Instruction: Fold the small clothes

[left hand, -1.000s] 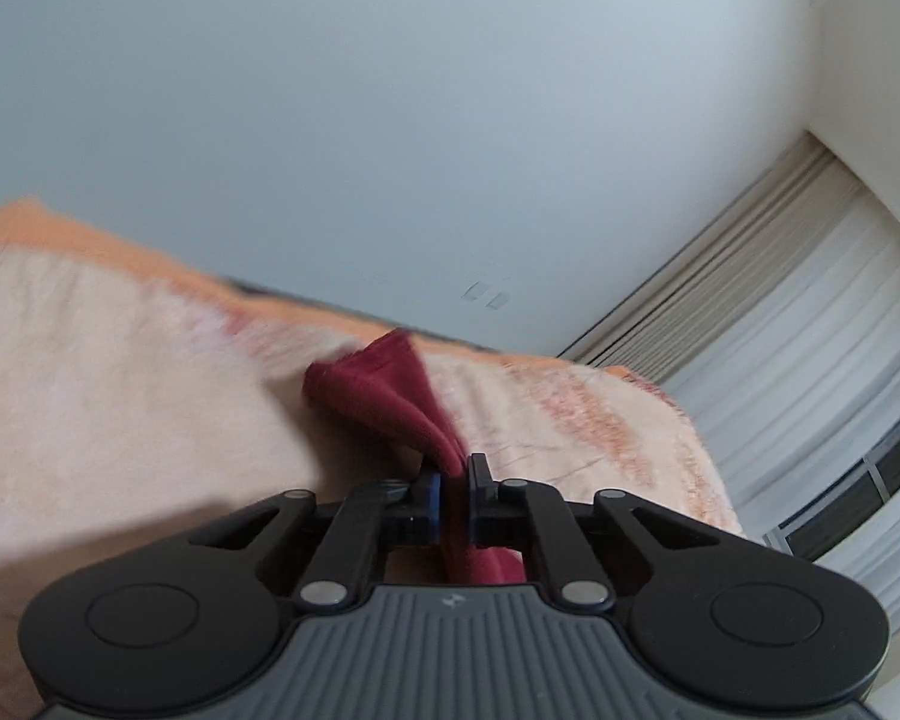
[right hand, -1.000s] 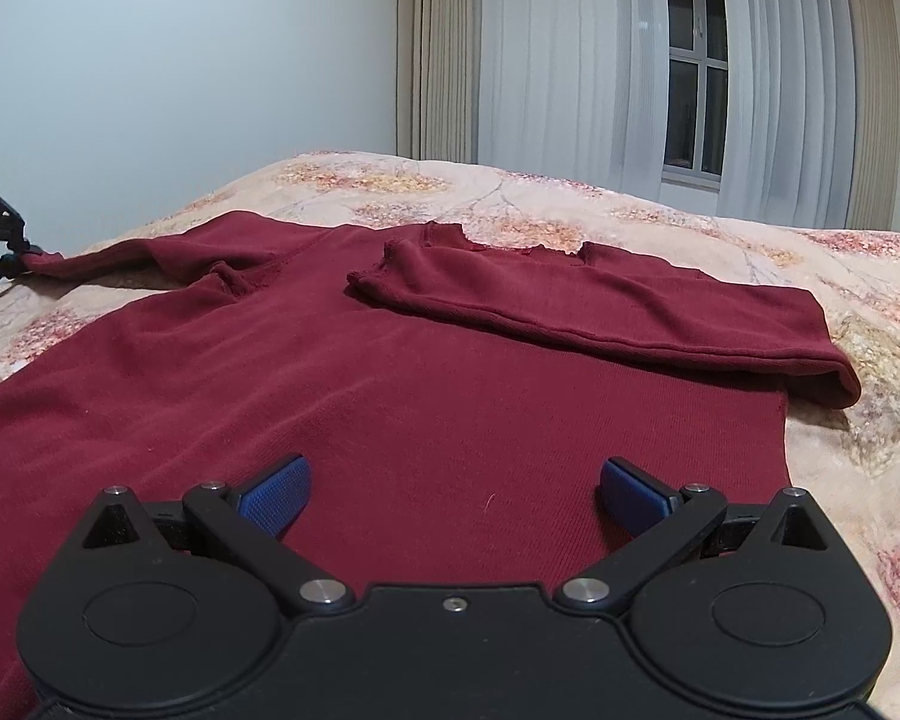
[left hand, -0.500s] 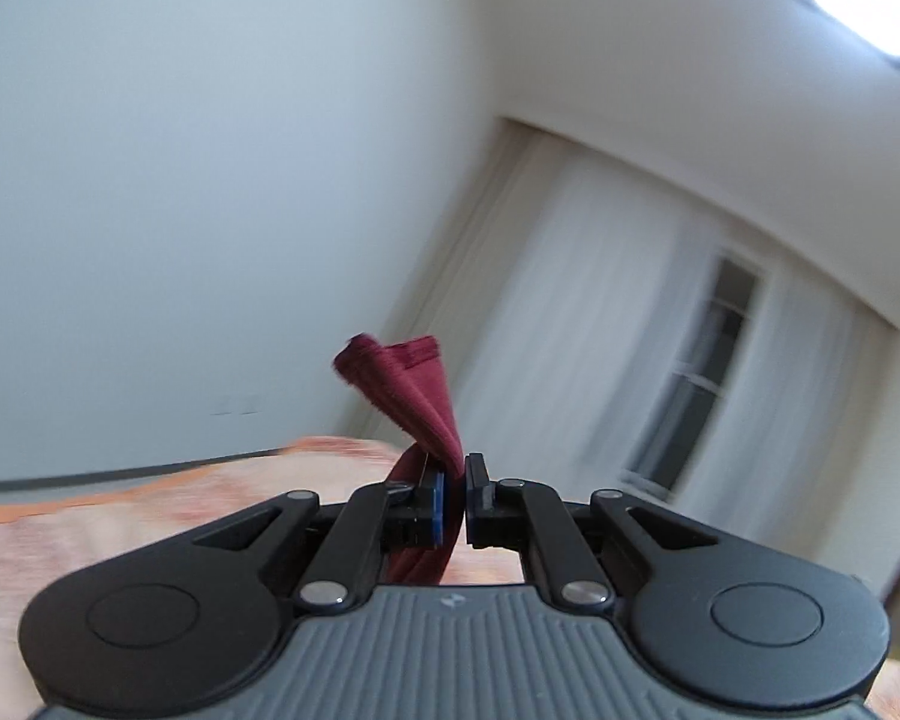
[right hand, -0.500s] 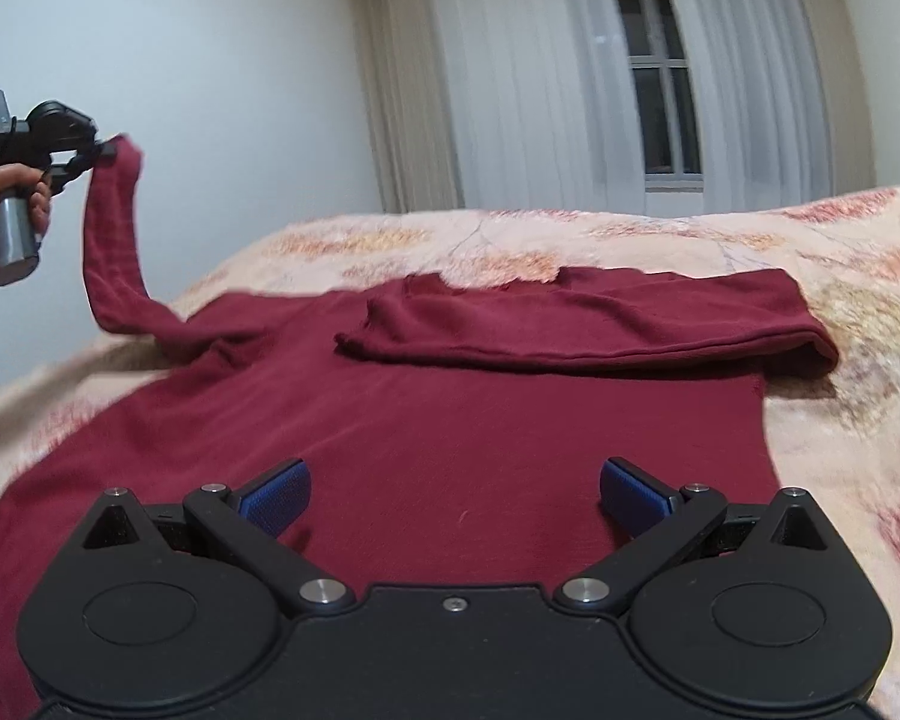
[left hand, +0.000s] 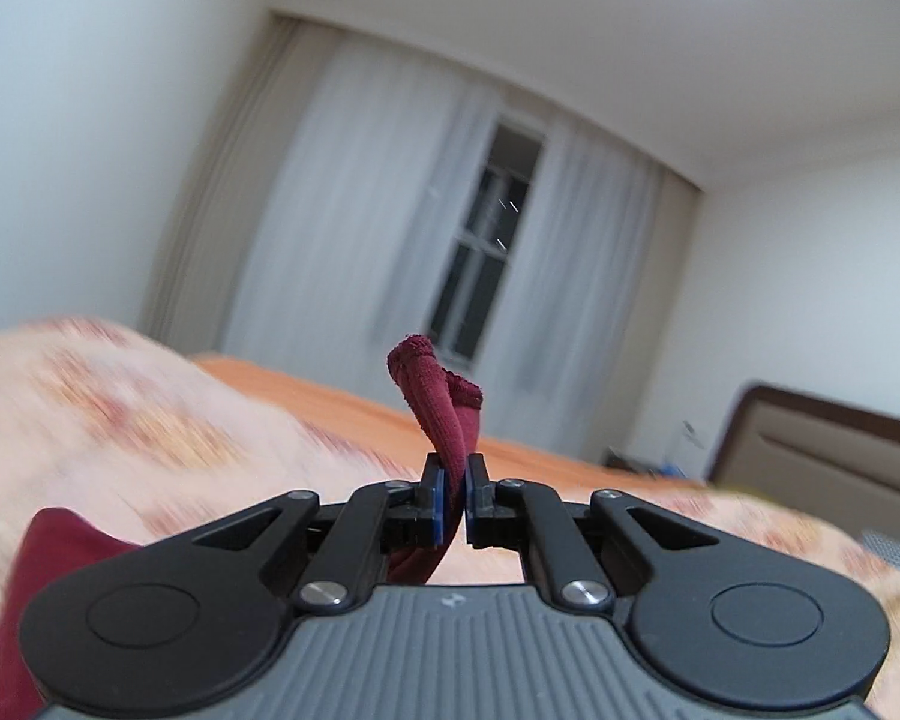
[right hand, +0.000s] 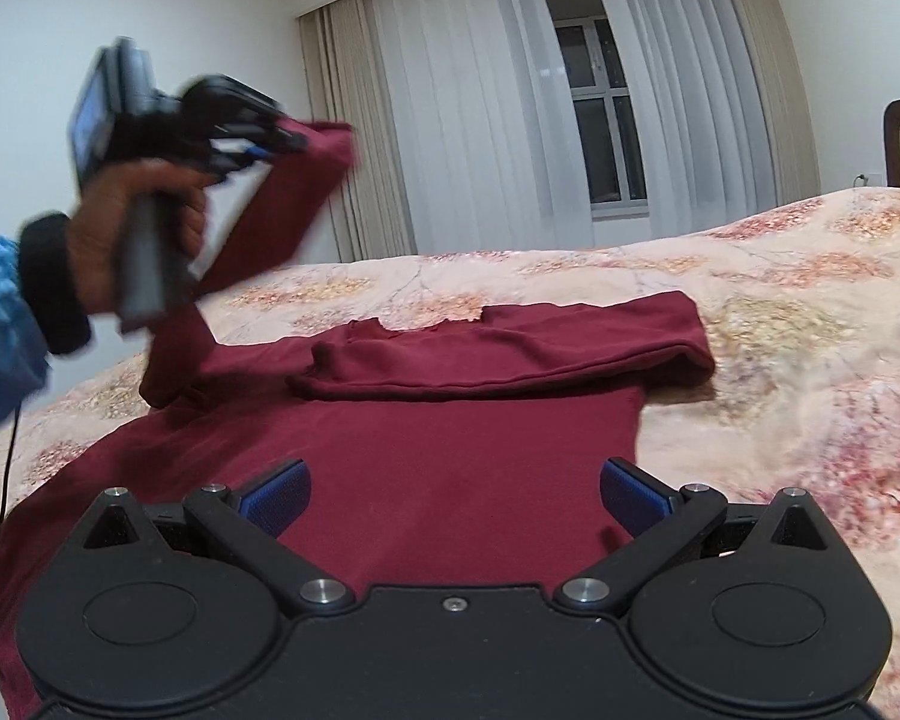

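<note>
Right wrist view is showing the left gripper (right hand: pixel 282 141) pinching the soft, floppy maroon shirt's (right hand: pixel 450 450) sleeve cuff (left hand: pixel 432 384) while the right gripper (right hand: pixel 453 495) is hanging wide and holding nothing

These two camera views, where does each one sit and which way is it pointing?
Left wrist view: sits on the left gripper, raised and facing the curtained window; its fingers, shut on the sleeve, show.
Right wrist view: sits on the right gripper, low over the red sweater on the bed, facing the same window; its open fingers show, plus the person's left hand.
Shared: the sleeve, the left gripper, bed and window.
</note>
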Available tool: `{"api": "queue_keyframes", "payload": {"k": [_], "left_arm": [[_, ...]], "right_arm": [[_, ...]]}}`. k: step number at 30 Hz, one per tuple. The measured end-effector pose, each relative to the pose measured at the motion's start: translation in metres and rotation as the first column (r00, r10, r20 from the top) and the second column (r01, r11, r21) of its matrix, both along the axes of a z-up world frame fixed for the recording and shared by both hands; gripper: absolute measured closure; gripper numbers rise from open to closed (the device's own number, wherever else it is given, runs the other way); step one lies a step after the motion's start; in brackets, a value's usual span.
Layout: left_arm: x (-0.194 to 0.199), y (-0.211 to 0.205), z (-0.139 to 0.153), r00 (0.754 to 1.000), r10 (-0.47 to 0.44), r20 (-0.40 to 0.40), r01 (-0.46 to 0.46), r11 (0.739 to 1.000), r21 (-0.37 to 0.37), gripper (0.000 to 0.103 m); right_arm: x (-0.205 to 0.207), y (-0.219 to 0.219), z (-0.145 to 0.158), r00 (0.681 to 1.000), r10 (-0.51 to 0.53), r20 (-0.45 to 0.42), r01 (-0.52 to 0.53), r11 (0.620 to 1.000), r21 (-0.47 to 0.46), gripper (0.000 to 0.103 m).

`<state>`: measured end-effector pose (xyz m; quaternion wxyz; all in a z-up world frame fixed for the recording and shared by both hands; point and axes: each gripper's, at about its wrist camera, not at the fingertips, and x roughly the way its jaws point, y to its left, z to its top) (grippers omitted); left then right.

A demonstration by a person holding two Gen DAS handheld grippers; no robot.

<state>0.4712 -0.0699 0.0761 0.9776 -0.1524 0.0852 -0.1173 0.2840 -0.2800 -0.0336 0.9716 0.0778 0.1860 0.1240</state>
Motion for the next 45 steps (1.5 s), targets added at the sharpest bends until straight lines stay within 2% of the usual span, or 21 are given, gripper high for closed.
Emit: {"api": "queue_keyframes", "payload": {"k": [7,12,14,15,16,17,18,19,22,24,27,31,35,40,43,45], "left_arm": [[0.01,-0.061,-0.046,0.984,-0.127,-0.127,0.138,0.987,0.086,0.097],[0.007,-0.078,-0.067,0.954,-0.182,-0.237,0.206,0.975,0.081,0.094],[0.008,-0.081,-0.072,0.947,-0.189,-0.26,0.219,0.971,0.092,0.086],[0.005,-0.081,-0.072,0.945,-0.193,-0.266,0.226,0.969,0.099,0.077],[0.002,-0.081,-0.072,0.942,-0.197,-0.27,0.231,0.968,0.099,0.064],[-0.001,-0.079,-0.071,0.939,-0.209,-0.273,0.242,0.966,0.092,0.056],[-0.004,-0.077,-0.069,0.937,-0.22,-0.271,0.251,0.965,0.082,0.039],[-0.008,-0.075,-0.066,0.937,-0.227,-0.264,0.254,0.964,0.075,0.028],[-0.014,-0.068,-0.062,0.939,-0.242,-0.243,0.267,0.961,0.075,0.016],[-0.017,-0.063,-0.059,0.94,-0.24,-0.243,0.266,0.96,0.083,0.012],[-0.021,-0.049,-0.057,0.949,-0.19,-0.25,0.224,0.968,0.112,0.006],[-0.027,-0.017,-0.059,0.961,-0.056,-0.269,0.104,0.981,0.165,0.003],[-0.031,0.03,-0.067,0.949,0.106,-0.296,-0.046,0.979,0.201,0.003],[-0.038,0.089,-0.082,0.922,0.244,-0.3,-0.195,0.964,0.182,0.001],[-0.039,0.116,-0.098,0.9,0.262,-0.347,-0.25,0.965,0.08,0.001],[-0.04,0.126,-0.106,0.901,0.261,-0.346,-0.268,0.963,0.03,0.0]], "right_arm": [[-0.017,-0.009,-0.005,0.998,-0.057,0.021,0.057,0.998,0.008,0.0],[-0.02,-0.016,-0.01,0.997,-0.082,0.004,0.082,0.996,0.03,0.0],[-0.019,-0.017,-0.01,0.996,-0.089,0.0,0.089,0.995,0.035,0.0],[-0.019,-0.016,-0.01,0.996,-0.093,0.0,0.093,0.995,0.035,0.0],[-0.02,-0.016,-0.01,0.995,-0.096,0.0,0.096,0.995,0.033,0.0],[-0.02,-0.014,-0.01,0.995,-0.098,0.001,0.098,0.995,0.03,0.0],[-0.02,-0.014,-0.011,0.995,-0.098,0.001,0.098,0.995,0.027,0.0],[-0.019,-0.013,-0.012,0.995,-0.099,-0.002,0.099,0.995,0.024,0.0],[-0.017,-0.012,-0.014,0.995,-0.101,-0.017,0.101,0.995,0.017,0.0],[-0.015,-0.012,-0.015,0.994,-0.104,-0.02,0.104,0.995,0.011,0.0],[-0.014,-0.011,-0.016,0.994,-0.109,-0.024,0.109,0.994,0.003,0.0],[-0.011,-0.01,-0.018,0.993,-0.114,-0.034,0.114,0.993,-0.012,0.0],[-0.009,-0.005,-0.022,0.992,-0.12,-0.04,0.118,0.992,-0.043,0.0],[-0.006,0.0,-0.027,0.99,-0.132,-0.043,0.128,0.988,-0.085,0.0],[-0.005,0.002,-0.029,0.99,-0.138,-0.041,0.133,0.986,-0.099,0.0],[-0.006,0.003,-0.031,0.99,-0.14,-0.033,0.136,0.986,-0.101,0.0]]}}
